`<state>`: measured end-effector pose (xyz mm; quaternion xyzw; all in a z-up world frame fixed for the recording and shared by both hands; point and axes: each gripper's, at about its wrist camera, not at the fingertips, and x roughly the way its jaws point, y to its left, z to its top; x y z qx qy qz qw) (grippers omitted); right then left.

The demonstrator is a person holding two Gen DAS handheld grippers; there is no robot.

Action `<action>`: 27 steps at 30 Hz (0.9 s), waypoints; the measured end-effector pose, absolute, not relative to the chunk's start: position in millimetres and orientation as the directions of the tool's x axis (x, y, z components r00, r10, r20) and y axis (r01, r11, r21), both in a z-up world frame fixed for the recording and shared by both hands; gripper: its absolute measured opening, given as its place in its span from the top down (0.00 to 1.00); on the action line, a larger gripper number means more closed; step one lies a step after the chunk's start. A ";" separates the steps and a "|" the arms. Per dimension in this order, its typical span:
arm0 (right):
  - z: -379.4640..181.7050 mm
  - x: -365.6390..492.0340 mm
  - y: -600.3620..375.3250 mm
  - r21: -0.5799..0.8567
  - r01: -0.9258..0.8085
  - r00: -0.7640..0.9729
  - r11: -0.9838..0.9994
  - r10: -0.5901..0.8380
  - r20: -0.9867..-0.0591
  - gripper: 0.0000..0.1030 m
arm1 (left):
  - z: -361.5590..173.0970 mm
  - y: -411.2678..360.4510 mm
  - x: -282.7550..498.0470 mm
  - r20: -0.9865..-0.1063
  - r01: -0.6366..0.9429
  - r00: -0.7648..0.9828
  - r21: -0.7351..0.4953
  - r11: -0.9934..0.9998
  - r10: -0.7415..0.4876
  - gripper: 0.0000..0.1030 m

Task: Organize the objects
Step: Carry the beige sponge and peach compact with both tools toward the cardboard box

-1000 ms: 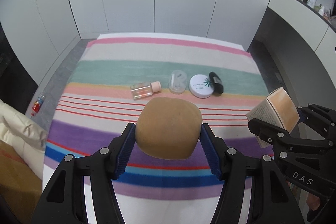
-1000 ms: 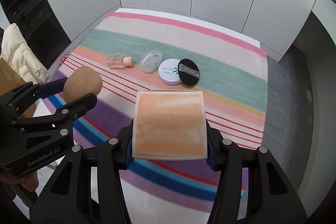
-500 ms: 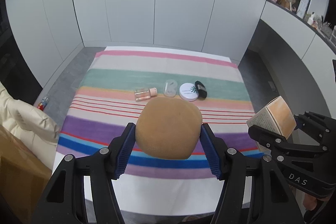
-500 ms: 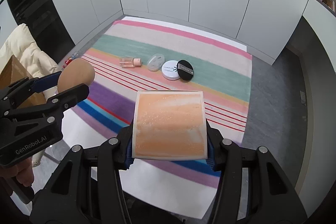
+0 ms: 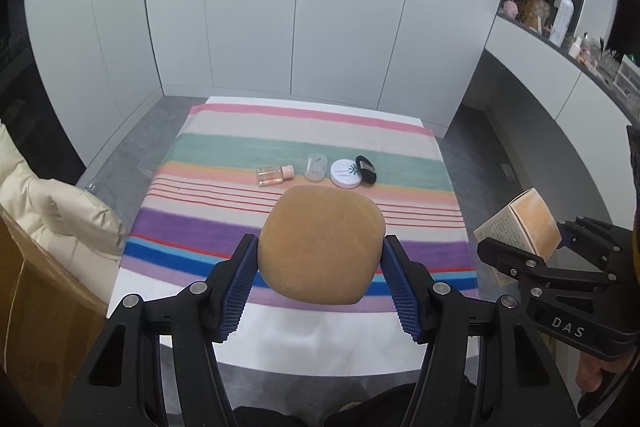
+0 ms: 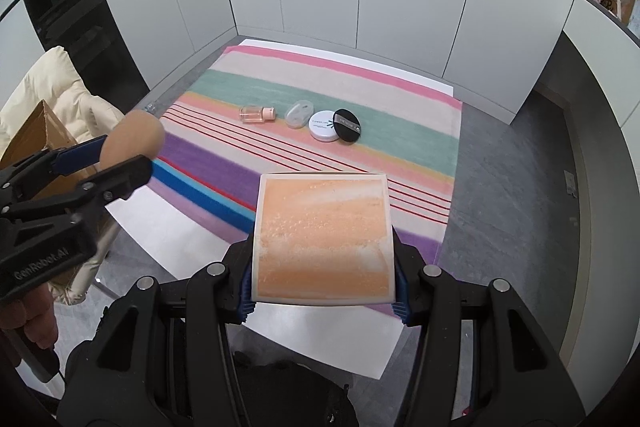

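My left gripper (image 5: 318, 279) is shut on a tan rounded sponge (image 5: 320, 243), held high above the near edge of the striped cloth (image 5: 240, 227). My right gripper (image 6: 323, 279) is shut on an orange square box (image 6: 323, 239). In the right wrist view the left gripper (image 6: 120, 167) with the sponge (image 6: 132, 137) shows at left; the left wrist view has the box (image 5: 524, 223) at right. Far below on the cloth lie a small clear bottle (image 5: 275, 175), a clear oval case (image 5: 315, 167), a white compact (image 5: 345, 173) and a black puff (image 5: 366, 169).
The cloth covers a white table (image 6: 320, 339). A cream cushion (image 5: 52, 211) and a brown cardboard box (image 5: 36, 307) sit left of the table. White cabinet doors (image 5: 320, 7) stand behind. A shelf with bottles (image 5: 560, 19) runs along the right wall.
Both grippers have risen and pulled back from the table with the sponge and the box still held. The items on the cloth look smaller and farther; they have not moved.
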<state>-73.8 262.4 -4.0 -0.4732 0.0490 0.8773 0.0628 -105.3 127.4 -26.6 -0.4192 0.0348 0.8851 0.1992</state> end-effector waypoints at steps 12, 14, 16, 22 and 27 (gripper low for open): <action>16.8 -81.8 242.3 0.017 -0.104 -0.594 -0.994 0.048 -0.803 0.47 | -17.8 101.3 -98.1 -0.720 -0.344 -0.613 -0.125 -0.930 0.324 0.38; 21.6 -85.5 234.1 0.019 -0.079 -0.608 -0.997 0.033 -0.793 0.47 | -16.5 96.0 -98.1 -0.718 -0.338 -0.615 -0.133 -0.932 0.326 0.38; 23.7 -87.5 225.8 0.017 -0.063 -0.612 -0.998 0.025 -0.791 0.47 | -14.2 88.8 -97.7 -0.712 -0.331 -0.619 -0.146 -0.932 0.332 0.38; 24.5 -98.6 205.1 0.016 -0.023 -0.613 -1.000 0.002 -0.790 0.48 | -6.4 70.2 -95.4 -0.685 -0.300 -0.670 -0.103 -0.948 0.287 0.38; 23.8 -108.6 194.6 0.025 -0.014 -0.608 -1.000 -0.011 -0.794 0.47 | -4.5 51.0 -95.7 -0.679 -0.271 -0.685 -0.097 -0.958 0.263 0.38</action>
